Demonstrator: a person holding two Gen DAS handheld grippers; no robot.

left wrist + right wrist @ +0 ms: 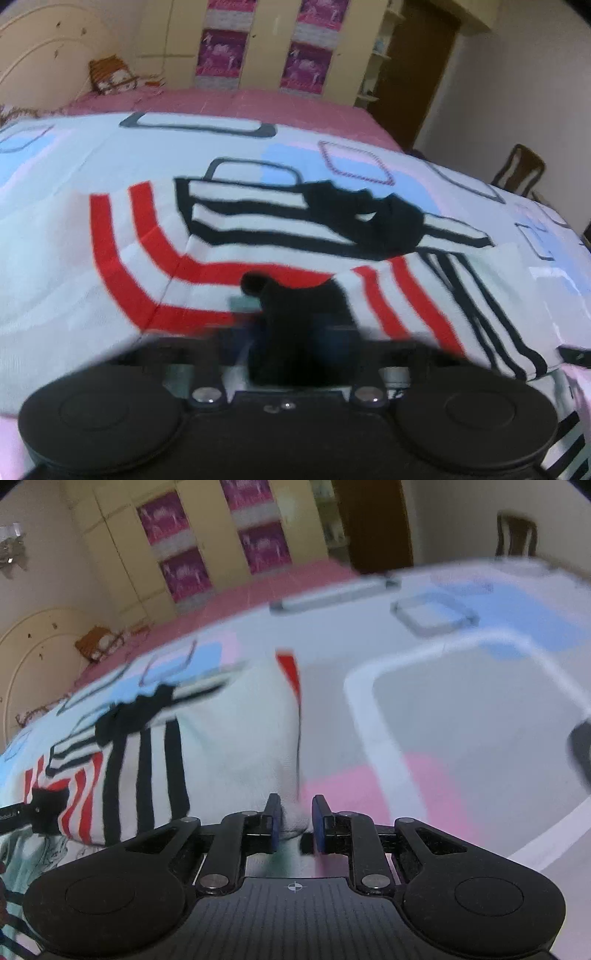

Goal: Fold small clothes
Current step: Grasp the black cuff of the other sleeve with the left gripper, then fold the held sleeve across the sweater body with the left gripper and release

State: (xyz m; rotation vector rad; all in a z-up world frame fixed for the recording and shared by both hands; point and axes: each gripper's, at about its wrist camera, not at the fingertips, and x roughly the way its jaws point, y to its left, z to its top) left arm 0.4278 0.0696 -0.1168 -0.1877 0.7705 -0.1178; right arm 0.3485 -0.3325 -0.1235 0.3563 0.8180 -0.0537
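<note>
Striped garment (229,738) in right hand-held gripper (295,812), bedspread (461,720) beneath.

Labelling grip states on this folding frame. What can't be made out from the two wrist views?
- Left gripper, left wrist view: fingertips lost in motion blur and a dark fabric bunch; what they pinch is unclear.
- Striped garment, both views: its near edge is hidden behind the gripper bodies, so its full outline is unknown.
- Right gripper, right wrist view: white cloth sits between the pads, but blur hides whether both press on it.
</note>
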